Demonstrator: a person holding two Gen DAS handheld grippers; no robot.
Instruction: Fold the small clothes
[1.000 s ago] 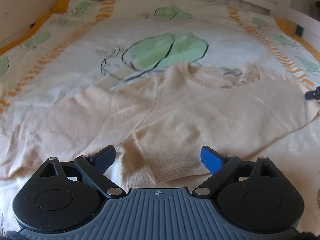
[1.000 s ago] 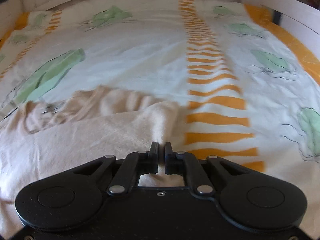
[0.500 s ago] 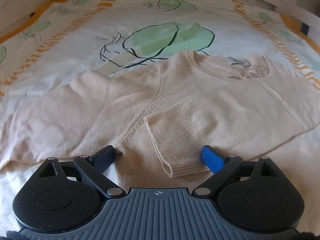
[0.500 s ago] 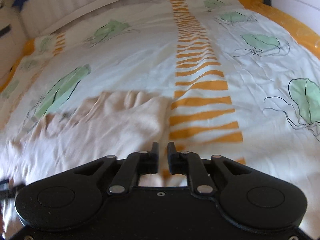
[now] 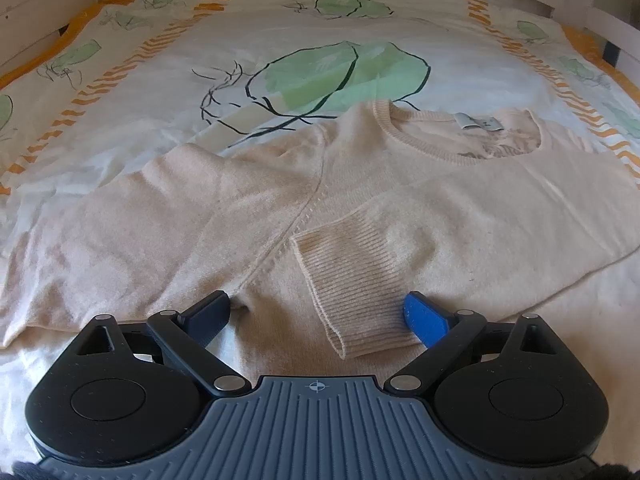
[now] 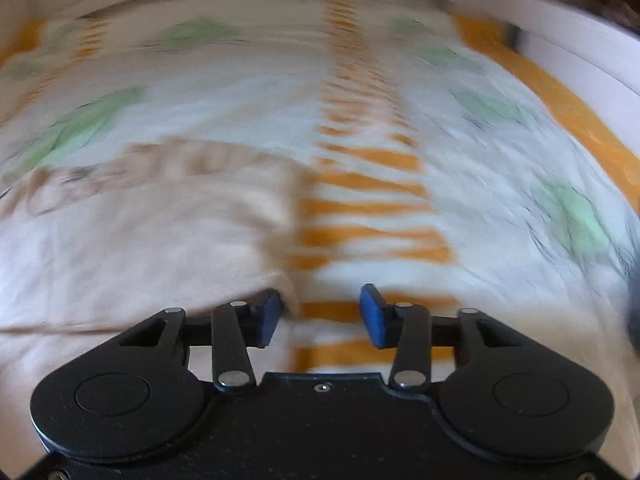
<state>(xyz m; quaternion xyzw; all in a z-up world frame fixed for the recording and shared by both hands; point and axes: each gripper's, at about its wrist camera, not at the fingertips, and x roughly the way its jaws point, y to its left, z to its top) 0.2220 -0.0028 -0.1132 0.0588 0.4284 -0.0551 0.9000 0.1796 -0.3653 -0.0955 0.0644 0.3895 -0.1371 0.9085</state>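
A small cream knit sweater (image 5: 240, 208) lies flat on the bed, neck away from me. Its right sleeve is folded across the body, and the ribbed cuff (image 5: 352, 280) lies between the jaws of my left gripper (image 5: 320, 312), which is open and empty just above the cloth. The left sleeve (image 5: 100, 248) stretches out to the left. In the blurred right wrist view the sweater's folded right edge (image 6: 160, 232) lies left of my right gripper (image 6: 320, 308), which is open and empty above the orange stripes.
The sweater lies on a white bedsheet (image 5: 280, 24) with green leaf prints and orange striped bands (image 6: 360, 200). A white bed frame (image 6: 580, 52) borders the far and right sides of the mattress.
My right gripper has let go of the sweater's folded edge and opened, drawing back to the right. My left gripper has stayed open and moved a little forward over the sweater.
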